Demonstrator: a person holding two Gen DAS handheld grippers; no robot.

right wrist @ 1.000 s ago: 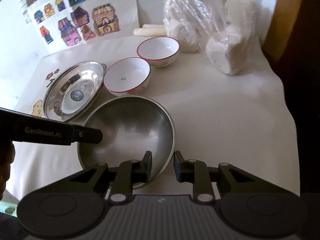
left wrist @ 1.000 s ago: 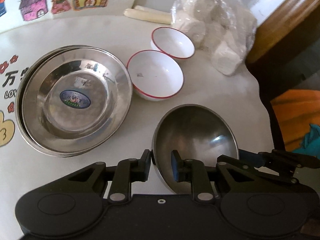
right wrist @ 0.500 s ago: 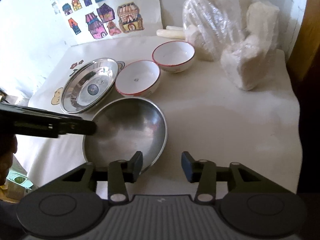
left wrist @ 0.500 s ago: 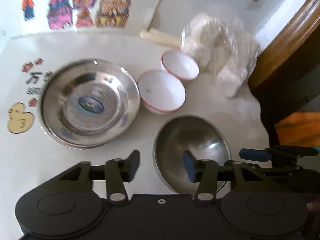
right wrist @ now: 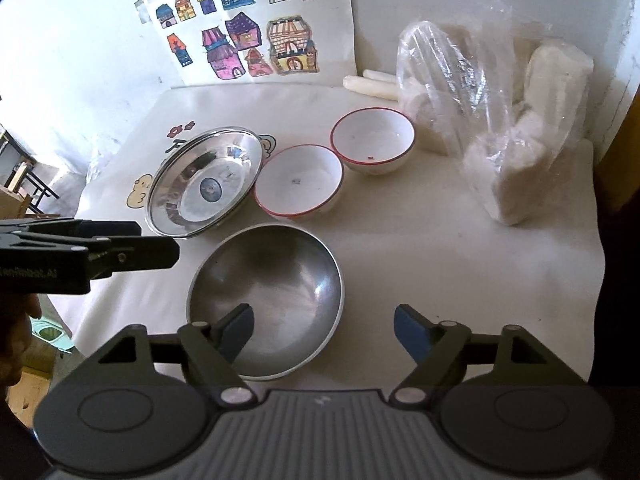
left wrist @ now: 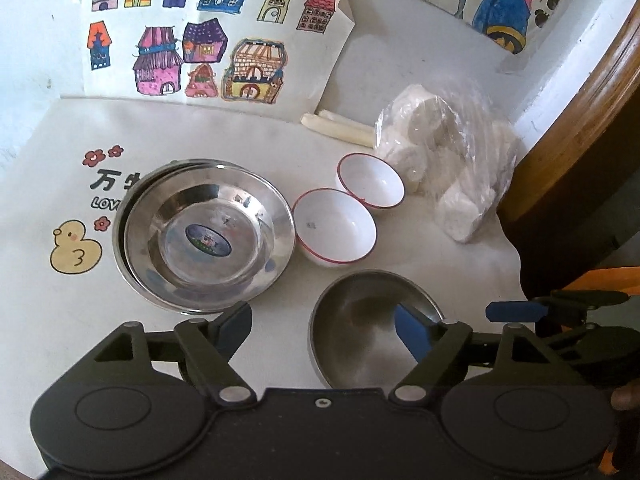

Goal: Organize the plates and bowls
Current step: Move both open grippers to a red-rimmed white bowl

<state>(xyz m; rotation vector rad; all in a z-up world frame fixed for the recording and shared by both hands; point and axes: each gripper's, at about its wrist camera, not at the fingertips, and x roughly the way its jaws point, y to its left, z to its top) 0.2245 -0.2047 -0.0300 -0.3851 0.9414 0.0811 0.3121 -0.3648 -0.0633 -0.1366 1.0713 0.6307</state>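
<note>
Steel on smooth cloth slides easily: if either gripper descends carelessly, a finger may catch the rim of the steel bowl point(left wrist: 372, 328) and tip or push it toward the near table edge. Left of this bowl, the left gripper point(left wrist: 324, 328) is opening, released, straddling its left rim. The bowl sits free. Over its right rim, the right gripper point(right wrist: 324, 330) is opening, holding nothing.

Both wrist views angled down, near; share steel bowl point(left wrist: 360, 332) point(right wrist: 272, 284).
</note>
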